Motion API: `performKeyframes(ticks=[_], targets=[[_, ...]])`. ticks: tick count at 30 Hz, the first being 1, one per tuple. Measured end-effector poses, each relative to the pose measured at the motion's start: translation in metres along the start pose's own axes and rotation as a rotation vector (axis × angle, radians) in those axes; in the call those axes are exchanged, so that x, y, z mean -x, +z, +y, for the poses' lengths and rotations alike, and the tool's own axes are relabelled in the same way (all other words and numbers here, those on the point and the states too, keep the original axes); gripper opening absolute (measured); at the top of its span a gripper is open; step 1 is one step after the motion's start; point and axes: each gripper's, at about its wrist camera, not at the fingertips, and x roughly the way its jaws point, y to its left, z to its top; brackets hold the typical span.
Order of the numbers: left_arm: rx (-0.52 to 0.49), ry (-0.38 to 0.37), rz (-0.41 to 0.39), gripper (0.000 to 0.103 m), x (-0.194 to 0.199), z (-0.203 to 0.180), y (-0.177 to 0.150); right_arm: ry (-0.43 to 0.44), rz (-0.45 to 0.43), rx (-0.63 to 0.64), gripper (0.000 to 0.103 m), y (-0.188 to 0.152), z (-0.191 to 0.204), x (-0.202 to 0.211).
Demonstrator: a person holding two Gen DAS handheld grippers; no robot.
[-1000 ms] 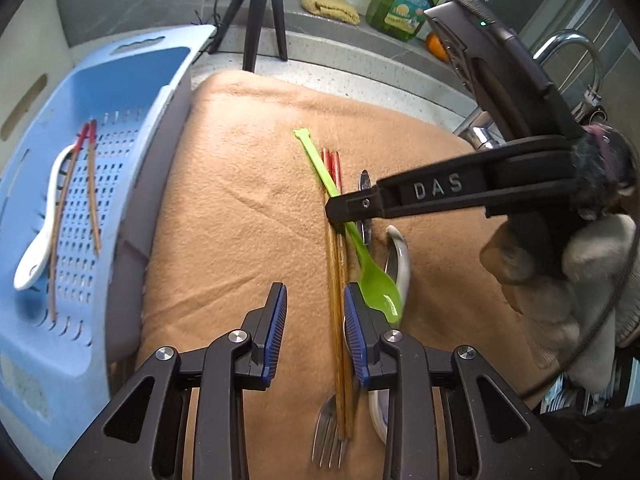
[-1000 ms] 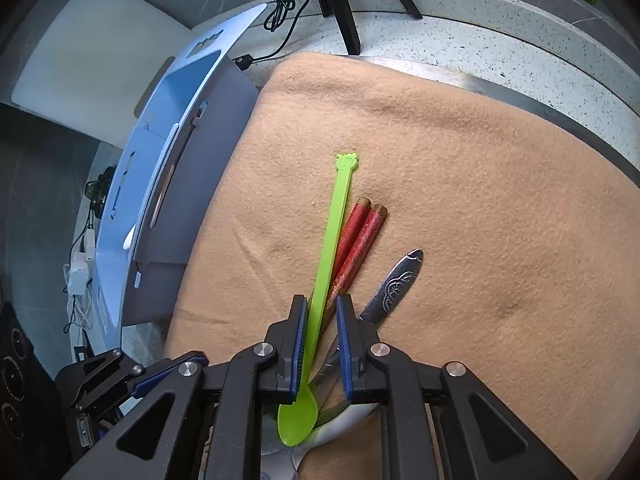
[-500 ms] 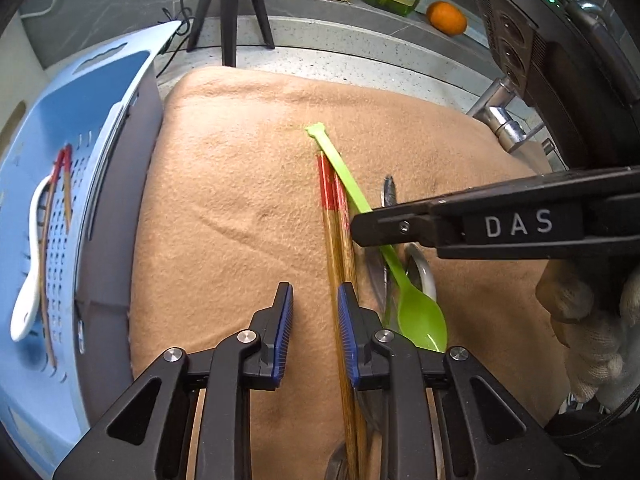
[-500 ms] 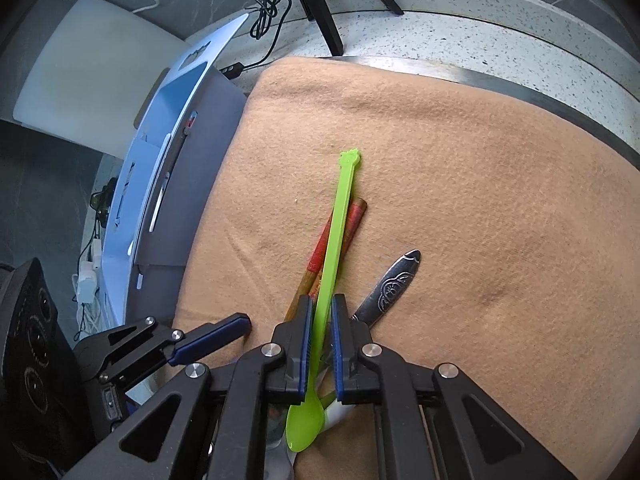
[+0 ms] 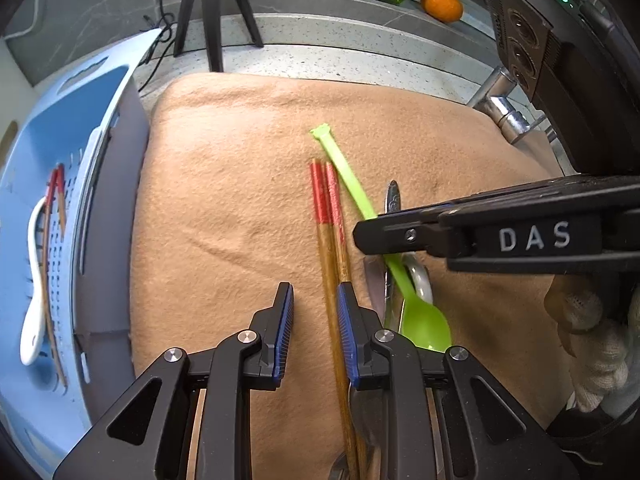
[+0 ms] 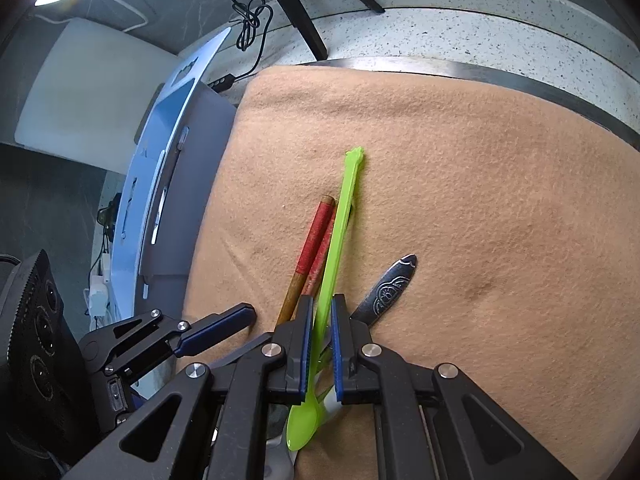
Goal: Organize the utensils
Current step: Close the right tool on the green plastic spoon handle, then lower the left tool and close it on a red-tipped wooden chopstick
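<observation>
From the left wrist view, the left gripper (image 5: 314,312) hangs low over a tan fleece cloth (image 5: 224,208) with its blue-padded fingers (image 5: 285,320) parted and nothing between them. A pair of wooden chopsticks with red-painted tops (image 5: 330,240) runs along the inner edge of its right finger; whether they touch it I cannot tell. Just to their right lies a lime-green plastic spoon (image 5: 424,320), its thin handle slanting up across the cloth, over an engraved metal utensil handle (image 5: 393,196). The right gripper (image 5: 362,236) reaches in from the right, pinching the green handle. At the left edge stands a light-blue perforated plastic basket (image 5: 96,92), holding a white ceramic spoon (image 5: 34,320) and a second pair of red-tipped chopsticks (image 5: 54,208).

From the right wrist view, the right gripper (image 6: 320,328) is clenched on the lime-green plastic spoon (image 6: 340,232), its fingers pressed to either side of the handle, bowl toward the camera and handle end pointing away over the tan fleece cloth (image 6: 480,200). The red-topped chopsticks (image 6: 314,240) lie just left of that handle, the engraved metal utensil handle (image 6: 390,288) to its right. The left gripper (image 6: 224,326) sits low at the left, beside the edge-on blue basket (image 6: 168,168).
</observation>
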Motion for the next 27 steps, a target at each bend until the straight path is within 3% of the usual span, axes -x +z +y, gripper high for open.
performKeyframes(ticks=[11,17,21,27], targets=[[0.001,-0.004,0.023,0.021,0.0,0.004,-0.003,0.0,-0.015,-0.016,0.008,0.0,-0.003,0.006],[-0.097,0.091,0.046,0.02,-0.012,-0.017,0.002,0.008,-0.017,-0.019,0.008,-0.002,-0.002,0.007],[-0.075,0.058,0.044,0.009,-0.007,-0.009,-0.004,0.017,-0.022,-0.026,0.008,-0.003,-0.006,0.008],[-0.002,0.015,0.025,0.007,-0.002,0.0,-0.006,0.032,-0.01,-0.027,0.006,-0.003,-0.003,0.002]])
